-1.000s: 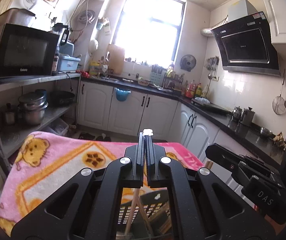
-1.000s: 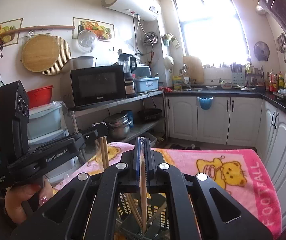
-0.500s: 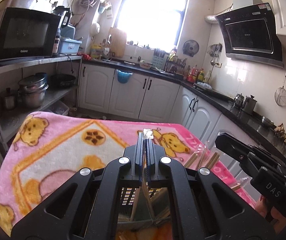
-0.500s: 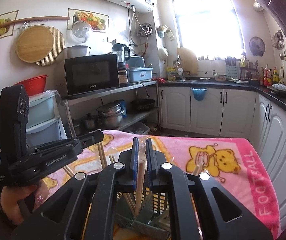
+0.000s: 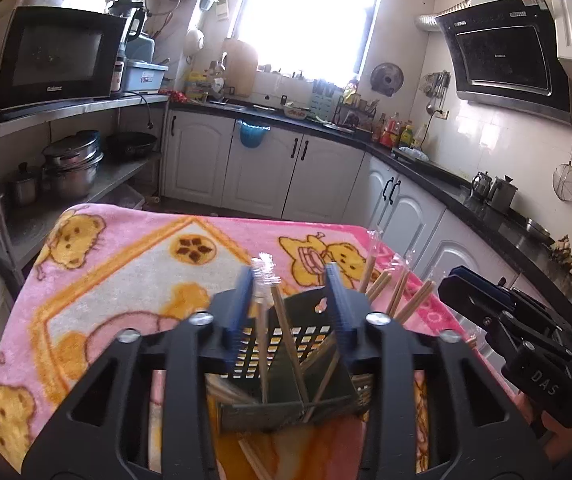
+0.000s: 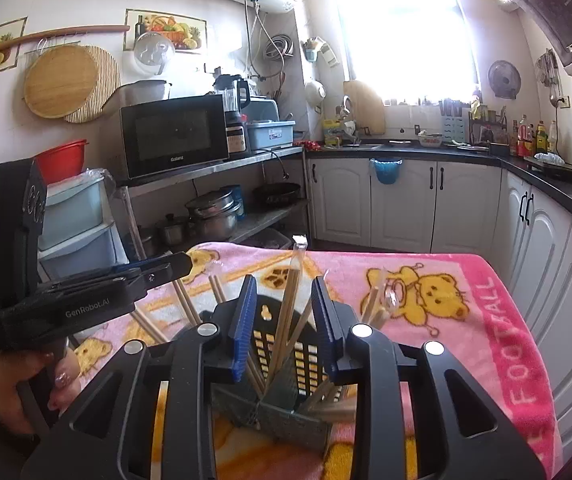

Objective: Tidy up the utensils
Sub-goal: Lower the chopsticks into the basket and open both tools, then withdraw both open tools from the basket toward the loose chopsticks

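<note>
Both my left gripper (image 5: 292,306) and right gripper (image 6: 283,322) hang open over the black caddy (image 6: 281,364) on the tabletop. Leaning chopsticks (image 6: 286,320) sit between the fingers, so I'd worry about snagging one and tipping everything.

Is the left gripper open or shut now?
Open. The left gripper shows a wide gap between its blue pads, and the chopsticks stand free in the black basket there.
</note>
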Action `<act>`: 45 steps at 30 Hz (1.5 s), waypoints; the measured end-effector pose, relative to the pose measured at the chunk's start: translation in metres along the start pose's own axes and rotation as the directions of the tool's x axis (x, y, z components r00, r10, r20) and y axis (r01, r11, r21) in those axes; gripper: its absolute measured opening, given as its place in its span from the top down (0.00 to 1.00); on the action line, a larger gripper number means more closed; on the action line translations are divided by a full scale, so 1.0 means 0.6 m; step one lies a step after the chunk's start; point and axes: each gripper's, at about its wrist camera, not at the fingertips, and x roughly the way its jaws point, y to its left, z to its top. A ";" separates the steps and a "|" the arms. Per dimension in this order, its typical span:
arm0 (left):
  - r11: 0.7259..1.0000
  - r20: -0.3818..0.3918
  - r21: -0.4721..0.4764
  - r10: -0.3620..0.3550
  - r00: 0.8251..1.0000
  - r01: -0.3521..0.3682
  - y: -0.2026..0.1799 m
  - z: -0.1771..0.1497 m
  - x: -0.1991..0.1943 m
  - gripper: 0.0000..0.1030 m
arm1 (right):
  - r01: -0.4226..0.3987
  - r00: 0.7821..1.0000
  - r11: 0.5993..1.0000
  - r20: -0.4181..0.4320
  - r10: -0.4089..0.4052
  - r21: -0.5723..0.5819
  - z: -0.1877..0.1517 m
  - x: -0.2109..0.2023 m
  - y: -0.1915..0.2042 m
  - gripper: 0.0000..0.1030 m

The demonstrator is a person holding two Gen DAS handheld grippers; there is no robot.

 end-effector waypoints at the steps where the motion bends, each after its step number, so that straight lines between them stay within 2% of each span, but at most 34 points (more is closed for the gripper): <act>1: 1.000 -0.001 -0.003 0.001 1.000 -0.001 0.000 -0.001 -0.003 0.60 | -0.002 1.000 1.000 -0.003 0.002 -0.001 -0.002 -0.003 0.001 0.70; 12: 1.000 -0.024 -0.014 0.007 1.000 -0.008 0.004 -0.012 -0.024 0.34 | -0.006 1.000 1.000 -0.009 0.006 -0.004 -0.013 -0.035 0.009 0.57; 15: 1.000 -0.030 -0.010 0.006 1.000 -0.007 0.005 -0.014 -0.032 0.22 | -0.006 1.000 1.000 -0.011 0.006 -0.003 -0.017 -0.043 0.009 0.54; 21: 1.000 -0.036 0.002 0.020 0.999 -0.020 0.001 -0.023 -0.052 0.19 | 0.004 1.000 1.000 -0.019 -0.004 -0.003 -0.026 -0.054 0.007 0.52; 22: 1.000 -0.038 0.001 0.021 0.999 -0.021 0.001 -0.025 -0.055 0.10 | 0.004 1.000 1.000 -0.019 -0.004 -0.001 -0.027 -0.057 0.007 0.52; 34: 1.000 -0.042 -0.017 0.021 0.999 -0.022 0.007 -0.058 -0.101 0.10 | -0.001 0.999 1.000 -0.044 0.002 0.011 -0.049 -0.080 0.014 0.45; 41: 0.999 -0.065 -0.027 0.030 0.997 -0.032 0.009 -0.083 -0.103 0.10 | -0.007 0.998 1.000 -0.069 0.008 0.016 -0.064 -0.085 0.019 0.44; 45: 0.999 -0.088 -0.035 0.032 0.996 -0.035 0.012 -0.099 -0.098 0.10 | -0.009 0.996 1.000 -0.085 0.011 0.016 -0.077 -0.086 0.024 0.40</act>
